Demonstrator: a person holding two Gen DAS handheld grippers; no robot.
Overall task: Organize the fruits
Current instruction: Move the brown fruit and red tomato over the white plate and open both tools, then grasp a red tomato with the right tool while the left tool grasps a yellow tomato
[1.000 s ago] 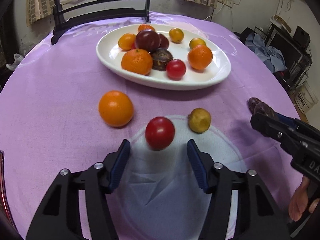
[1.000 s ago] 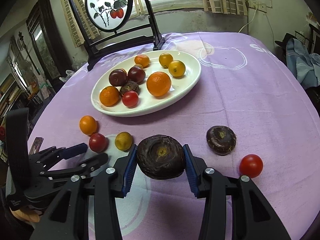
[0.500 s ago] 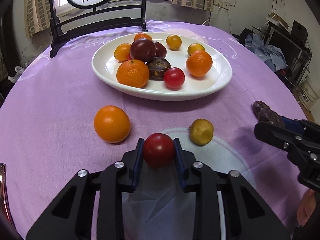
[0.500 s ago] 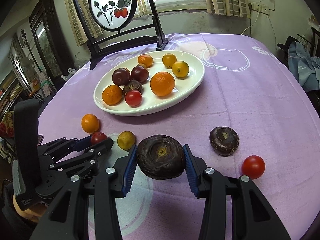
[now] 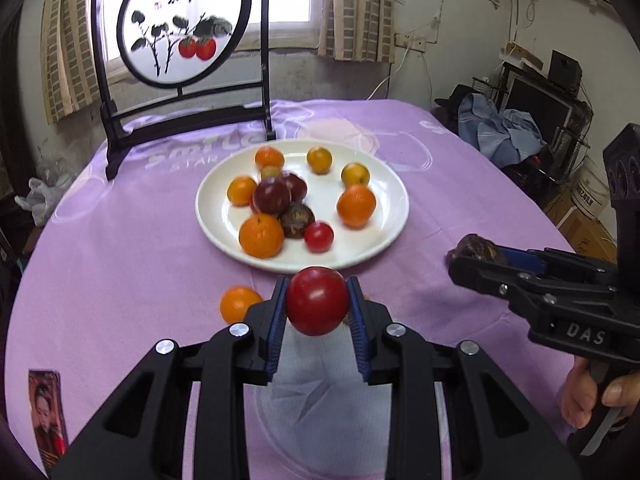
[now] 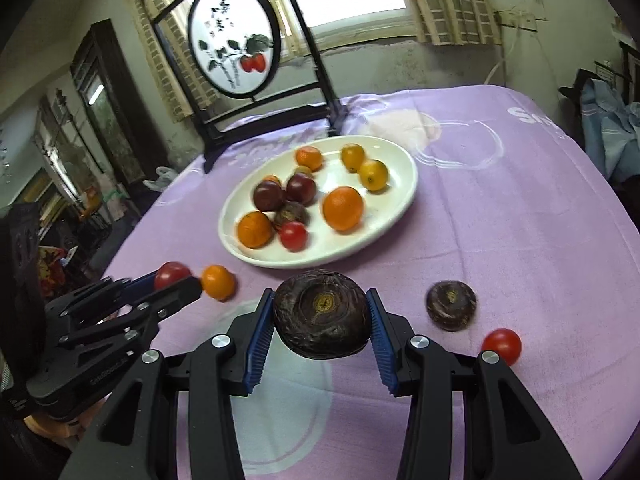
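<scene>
Tomato (image 5: 317, 300) gripped by left fingers (image 5: 355, 312); right-wrist view shows dark, perhaps wrinkled fruit (image 6: 321, 314) clamped.

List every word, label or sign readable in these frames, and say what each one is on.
"DAS": right gripper body, cut off by the frame edge.
"STAR": purple tablecloth; the larger word above is partly hidden.
Chinese brush characters: round painted screen, too blurred to read.
Box print: too small.

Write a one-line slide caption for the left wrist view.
Left gripper clamps a red tomato above the purple tablecloth, facing the white plate of mixed fruit.
</scene>
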